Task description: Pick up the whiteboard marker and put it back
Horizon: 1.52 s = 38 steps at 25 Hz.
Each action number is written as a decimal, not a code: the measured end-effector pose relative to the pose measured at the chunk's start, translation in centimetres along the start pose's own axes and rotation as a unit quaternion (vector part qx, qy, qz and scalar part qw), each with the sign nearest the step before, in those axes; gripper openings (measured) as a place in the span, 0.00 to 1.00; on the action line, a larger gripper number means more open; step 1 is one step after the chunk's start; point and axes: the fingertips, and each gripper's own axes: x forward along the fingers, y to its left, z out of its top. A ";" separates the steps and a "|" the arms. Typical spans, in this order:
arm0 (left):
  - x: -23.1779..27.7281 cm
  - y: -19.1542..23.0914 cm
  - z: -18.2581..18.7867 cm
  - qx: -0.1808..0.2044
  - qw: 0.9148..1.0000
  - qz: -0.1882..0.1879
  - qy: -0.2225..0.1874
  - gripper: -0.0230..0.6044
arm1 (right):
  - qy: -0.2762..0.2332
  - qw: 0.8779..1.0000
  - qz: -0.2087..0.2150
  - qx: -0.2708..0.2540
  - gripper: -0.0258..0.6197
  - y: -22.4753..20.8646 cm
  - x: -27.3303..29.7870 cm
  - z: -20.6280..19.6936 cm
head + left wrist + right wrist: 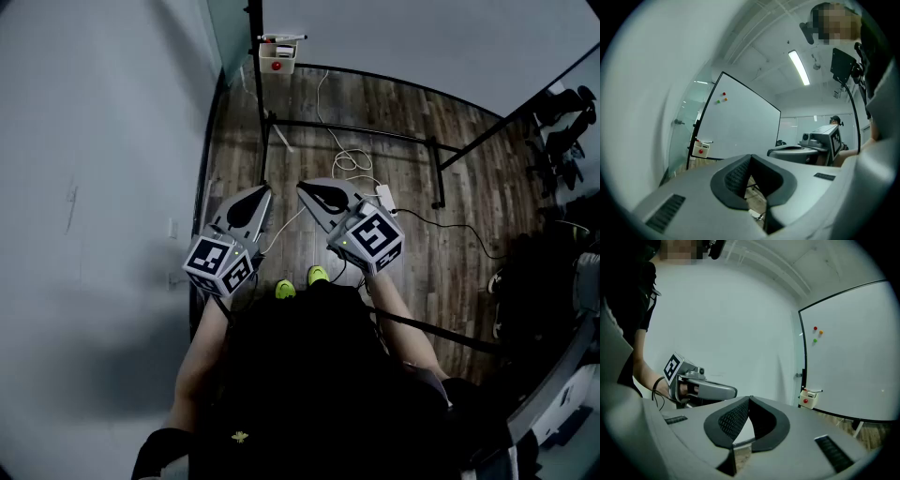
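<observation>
So the whiteboard marker (281, 37) is nowhere near either hand right now; it lies flat across the top of a little white holder box (278, 59) that hangs at the lower corner of the whiteboard (853, 357), well apart from both claws; the barrel looks pale and sticks out past the box on one side.

The left claw (750, 156) is closed tip to tip with nothing between the pads, held about level; the right claw (749, 398) is the same, pressed together and empty, tipped a touch downward; in the head view they sit side by side in front of the person, both aimed toward the board.

Writing-wise there isn't much to read; the holder box has a red round spot on its front, and any print there is too small to make out; each cube (374, 236) on the grippers carries black-and-white square patterns, not letters; the whiteboard itself shows three small magnets (815, 328), red, orange and green, near its upper corner.

On the wooden floor (375, 122) a white cable (342, 155) snakes past the board's stand, and neon yellow shoes (285, 290) peek out below the claws.
</observation>
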 end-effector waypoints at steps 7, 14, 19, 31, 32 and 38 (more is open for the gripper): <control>-0.2 0.7 0.2 -0.002 1.000 0.002 -0.005 0.09 | -0.020 0.999 -0.005 0.038 0.03 -0.8 -0.1 0.4; -0.7 1.5 0.2 0.000 1.000 0.003 -0.008 0.09 | -0.018 0.999 -0.033 0.039 0.03 -2.3 -0.3 0.6; -0.9 1.9 -0.1 -0.005 1.000 0.001 -0.009 0.09 | -0.009 0.999 -0.037 0.030 0.03 -2.1 0.0 0.3; 0.2 3.2 -0.3 -0.016 1.000 -0.001 -0.006 0.09 | 0.003 0.999 -0.041 0.022 0.03 -3.4 0.9 -0.1; 0.4 3.2 -0.4 -0.016 1.000 -0.001 -0.004 0.09 | 0.004 0.999 -0.041 0.021 0.03 -3.7 1.0 -0.2; 2.4 4.2 -0.7 -0.013 1.000 0.013 0.006 0.09 | 0.009 0.999 -0.038 0.027 0.03 -6.4 1.9 -1.1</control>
